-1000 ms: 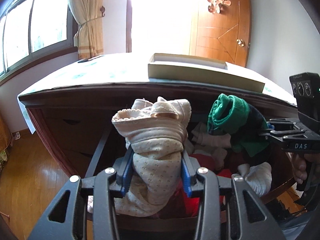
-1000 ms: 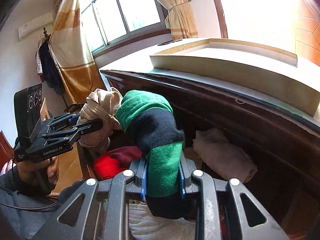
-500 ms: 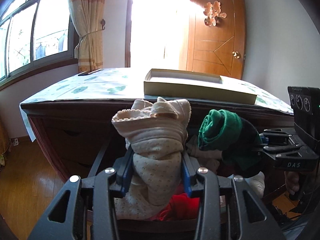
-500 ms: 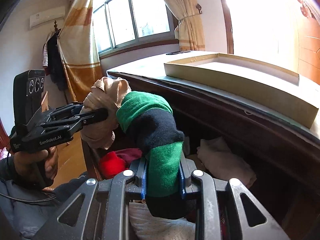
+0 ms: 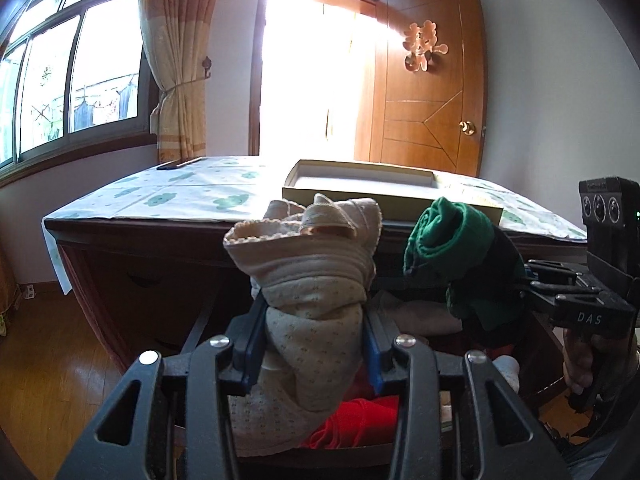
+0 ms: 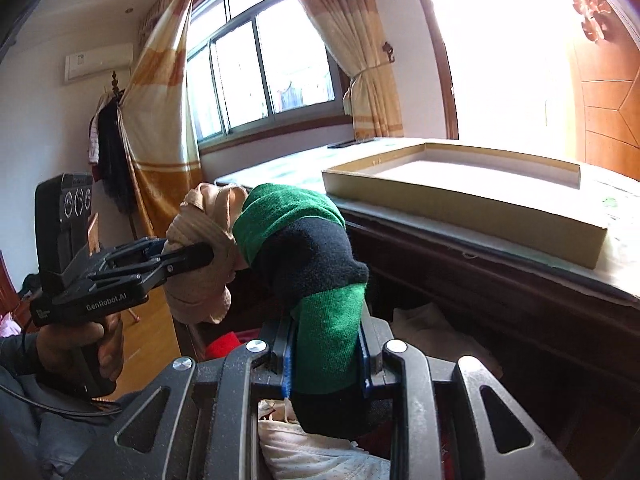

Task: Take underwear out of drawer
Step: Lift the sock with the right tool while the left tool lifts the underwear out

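While clamped: cream underwear (image 5: 312, 312) between left tongs (image 5: 314, 354).

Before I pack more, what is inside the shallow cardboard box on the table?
The cardboard box shows a pale, bare floor and far wall; its near wall hides the front strip inside.

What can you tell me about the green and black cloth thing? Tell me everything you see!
The green and black garment is a soft knit bundle with green ends and a black band across the middle. It is rolled up and bends over at the top. The right gripper pinches its lower part between blue-padded fingers, holding it up above the open drawer. The cream garment is right next to it.
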{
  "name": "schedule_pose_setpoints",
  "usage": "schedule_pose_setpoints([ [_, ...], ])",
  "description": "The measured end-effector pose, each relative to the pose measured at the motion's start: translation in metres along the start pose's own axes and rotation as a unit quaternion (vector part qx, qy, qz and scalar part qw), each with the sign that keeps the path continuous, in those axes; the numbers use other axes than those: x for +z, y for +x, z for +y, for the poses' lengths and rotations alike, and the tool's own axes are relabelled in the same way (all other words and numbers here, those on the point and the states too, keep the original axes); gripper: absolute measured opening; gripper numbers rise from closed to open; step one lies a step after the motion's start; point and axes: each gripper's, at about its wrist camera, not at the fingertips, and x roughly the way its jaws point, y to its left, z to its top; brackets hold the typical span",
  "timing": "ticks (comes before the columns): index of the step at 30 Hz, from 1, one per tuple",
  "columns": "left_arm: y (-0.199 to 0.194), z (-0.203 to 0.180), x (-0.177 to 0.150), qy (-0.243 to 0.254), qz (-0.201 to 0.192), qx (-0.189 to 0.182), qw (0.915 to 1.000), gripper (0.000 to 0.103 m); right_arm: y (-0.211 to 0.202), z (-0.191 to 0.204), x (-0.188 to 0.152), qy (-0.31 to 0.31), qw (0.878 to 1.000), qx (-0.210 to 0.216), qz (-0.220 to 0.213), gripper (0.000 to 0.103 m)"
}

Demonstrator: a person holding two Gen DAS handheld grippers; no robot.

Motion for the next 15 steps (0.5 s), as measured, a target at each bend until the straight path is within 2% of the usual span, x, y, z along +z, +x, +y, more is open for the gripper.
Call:
schedule_pose_setpoints([
  [15,-0.004,-0.011,0.012,0.016,-0.028,0.002,0.9995,0.040,-0.020,-0.008,0.002,0.024,0.998,-0.001,-0.055,0.026],
])
